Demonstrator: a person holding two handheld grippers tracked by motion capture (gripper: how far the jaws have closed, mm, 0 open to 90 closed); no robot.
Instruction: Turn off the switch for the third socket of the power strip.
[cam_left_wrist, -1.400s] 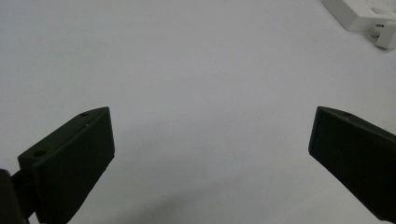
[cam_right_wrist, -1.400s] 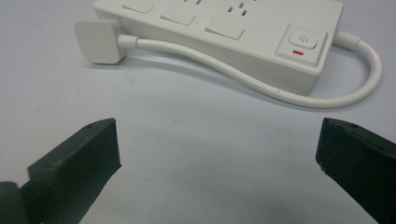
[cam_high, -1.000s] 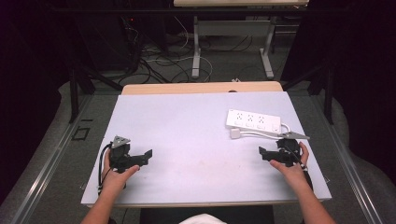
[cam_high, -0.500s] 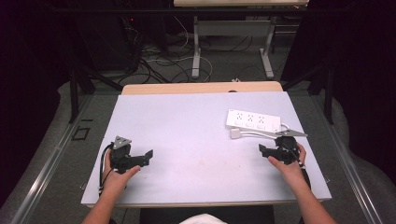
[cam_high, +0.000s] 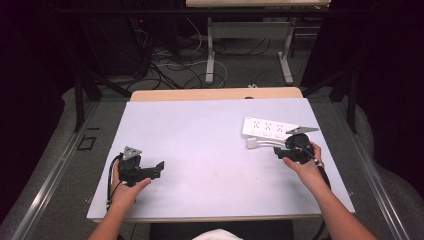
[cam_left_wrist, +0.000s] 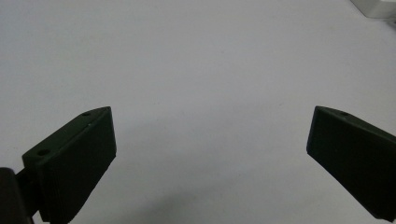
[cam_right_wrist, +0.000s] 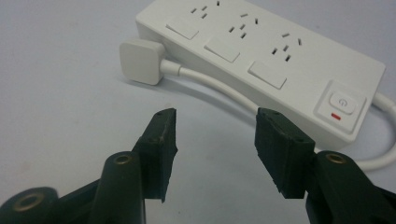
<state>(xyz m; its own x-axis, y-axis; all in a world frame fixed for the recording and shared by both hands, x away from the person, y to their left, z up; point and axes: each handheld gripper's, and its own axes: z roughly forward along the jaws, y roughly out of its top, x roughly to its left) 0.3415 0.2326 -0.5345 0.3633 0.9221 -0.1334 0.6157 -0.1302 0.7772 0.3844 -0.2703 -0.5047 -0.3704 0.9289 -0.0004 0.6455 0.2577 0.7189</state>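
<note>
The right gripper, jaws just narrowed but empty, aims at the white power strip's cord and plug just ahead, likely sizing for them. The left gripper waits spread over bare tabletop.

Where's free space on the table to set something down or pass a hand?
The wide middle of the table is bare, between the left tongs and the power strip, back to the far edge. Crowded at the right: power strip, its plug, cable and right tongs sit close together.
</note>
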